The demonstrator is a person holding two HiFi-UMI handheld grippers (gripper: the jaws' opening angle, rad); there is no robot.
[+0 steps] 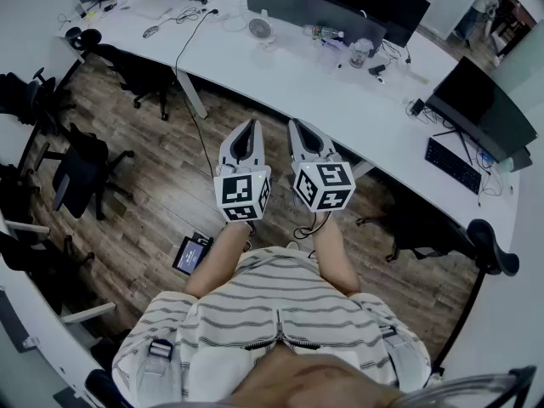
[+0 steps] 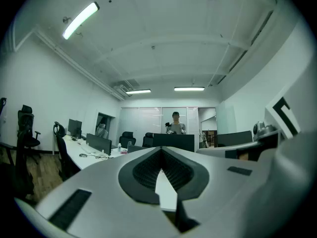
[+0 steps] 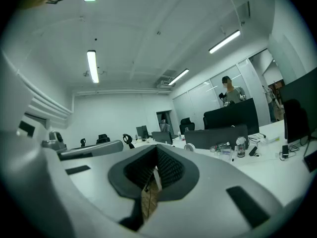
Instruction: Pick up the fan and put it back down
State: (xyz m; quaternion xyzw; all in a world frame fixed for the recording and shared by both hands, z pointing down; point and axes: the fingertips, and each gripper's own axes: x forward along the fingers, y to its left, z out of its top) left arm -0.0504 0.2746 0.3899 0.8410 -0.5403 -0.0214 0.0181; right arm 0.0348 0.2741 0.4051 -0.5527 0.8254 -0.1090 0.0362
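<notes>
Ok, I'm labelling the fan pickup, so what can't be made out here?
Fan: head view, too small to show its base or switch.
Floor tablet: head view, screen too small to read.
Hands: head view, hidden under left gripper and right gripper.

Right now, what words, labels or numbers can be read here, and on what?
No readable text.
Marker cubes: black-and-white square patterns only, no letters.
Tablet on the floor: screen too small.
Bottle on the desk: label too small.
</notes>
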